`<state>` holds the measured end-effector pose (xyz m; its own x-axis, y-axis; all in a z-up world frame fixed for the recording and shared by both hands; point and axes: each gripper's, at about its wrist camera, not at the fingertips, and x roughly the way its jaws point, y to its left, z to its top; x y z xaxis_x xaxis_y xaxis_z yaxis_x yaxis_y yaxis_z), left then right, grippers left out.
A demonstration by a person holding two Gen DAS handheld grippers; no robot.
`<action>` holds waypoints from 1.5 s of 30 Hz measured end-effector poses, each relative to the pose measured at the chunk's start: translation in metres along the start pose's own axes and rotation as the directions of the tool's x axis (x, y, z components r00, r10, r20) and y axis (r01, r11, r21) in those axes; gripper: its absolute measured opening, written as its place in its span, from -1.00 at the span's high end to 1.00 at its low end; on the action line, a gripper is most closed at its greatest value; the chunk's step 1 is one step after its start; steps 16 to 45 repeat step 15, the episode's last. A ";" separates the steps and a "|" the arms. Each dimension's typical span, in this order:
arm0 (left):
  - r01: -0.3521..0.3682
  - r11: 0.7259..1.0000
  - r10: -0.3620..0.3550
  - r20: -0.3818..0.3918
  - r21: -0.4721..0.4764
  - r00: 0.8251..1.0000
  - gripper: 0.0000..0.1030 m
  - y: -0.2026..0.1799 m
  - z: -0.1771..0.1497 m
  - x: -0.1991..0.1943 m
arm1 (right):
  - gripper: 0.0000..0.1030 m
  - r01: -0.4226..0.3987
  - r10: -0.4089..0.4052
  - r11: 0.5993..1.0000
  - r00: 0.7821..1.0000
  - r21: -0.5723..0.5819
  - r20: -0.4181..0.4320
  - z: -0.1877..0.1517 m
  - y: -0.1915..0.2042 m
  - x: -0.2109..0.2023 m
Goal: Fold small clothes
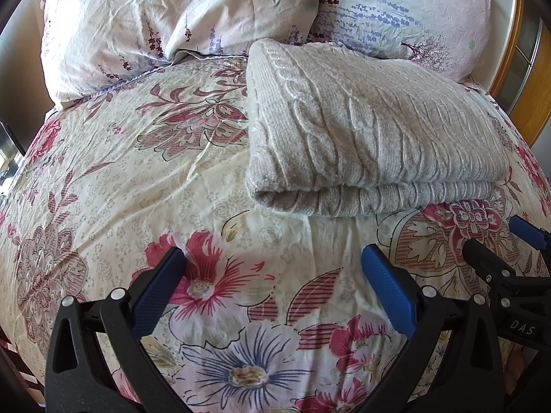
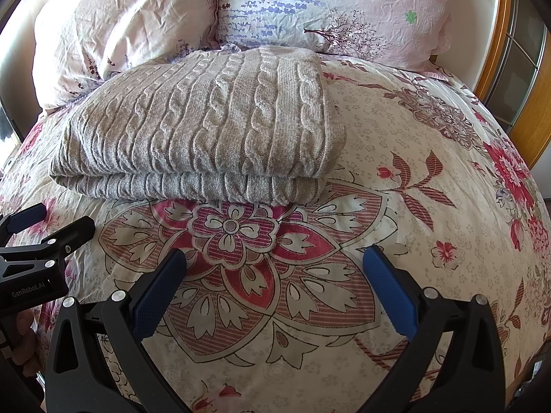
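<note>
A grey cable-knit sweater (image 1: 365,130) lies folded in a thick rectangle on the floral bedspread (image 1: 137,179); it also shows in the right wrist view (image 2: 203,130). My left gripper (image 1: 275,258) is open and empty, hovering over the bedspread in front of the sweater's near left corner. My right gripper (image 2: 275,258) is open and empty, a short way in front of the sweater's folded near edge. Each gripper shows at the side of the other's view, the right one (image 1: 499,237) at the right edge and the left one (image 2: 51,220) at the left edge.
Two floral pillows (image 1: 165,17) (image 2: 337,3) lie behind the sweater at the head of the bed. A wooden-framed cabinet (image 2: 516,79) stands at the right. The bedspread (image 2: 430,206) stretches right of the sweater.
</note>
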<state>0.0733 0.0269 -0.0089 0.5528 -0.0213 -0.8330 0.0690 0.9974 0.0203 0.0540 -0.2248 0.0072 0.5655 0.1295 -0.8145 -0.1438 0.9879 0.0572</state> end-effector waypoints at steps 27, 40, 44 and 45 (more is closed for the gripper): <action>0.002 1.000 -0.002 0.009 0.004 1.000 -0.97 0.000 -0.001 0.000 | -0.97 0.001 -0.001 1.000 1.000 0.001 0.000 0.000 0.000 0.000; 0.002 1.000 -0.002 0.009 0.004 1.000 -0.97 0.000 -0.001 0.000 | -0.97 0.001 -0.001 1.000 1.000 0.001 0.000 0.000 0.000 0.000; 0.002 1.000 -0.002 0.009 0.004 1.000 -0.97 0.000 -0.001 0.000 | -0.97 0.001 -0.001 1.000 1.000 0.001 0.000 0.000 0.000 0.000; 0.002 1.000 -0.002 0.009 0.004 1.000 -0.97 0.000 -0.001 0.000 | -0.97 0.001 -0.001 1.000 1.000 0.001 0.000 0.000 0.000 0.000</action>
